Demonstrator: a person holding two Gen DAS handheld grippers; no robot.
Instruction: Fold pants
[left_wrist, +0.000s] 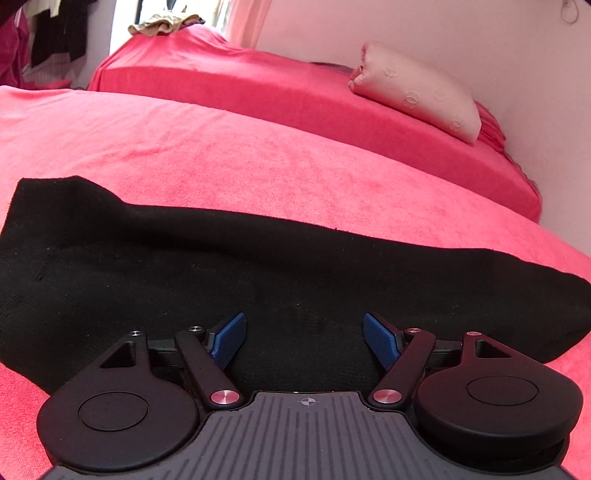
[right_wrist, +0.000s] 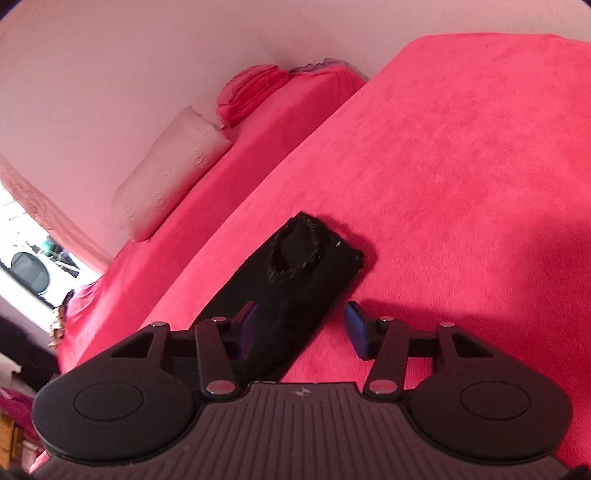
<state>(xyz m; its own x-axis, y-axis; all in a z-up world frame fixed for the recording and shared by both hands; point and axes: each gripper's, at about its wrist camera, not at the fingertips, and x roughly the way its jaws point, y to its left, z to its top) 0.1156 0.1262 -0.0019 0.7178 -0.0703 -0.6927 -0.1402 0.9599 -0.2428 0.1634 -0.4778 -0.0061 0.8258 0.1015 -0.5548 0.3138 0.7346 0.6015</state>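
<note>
Black pants (left_wrist: 258, 266) flat on pink bed (left_wrist: 184, 147), under both wide-apart, empty grippers: left (left_wrist: 304, 339), right (right_wrist: 301, 332).

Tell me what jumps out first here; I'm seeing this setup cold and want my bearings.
The black pants stand out most, lying flat across the bright pink bedcover. Close above them hover the left gripper and right gripper, both with jaws apart. Farther back, a pale pillow rests by the wall.
</note>
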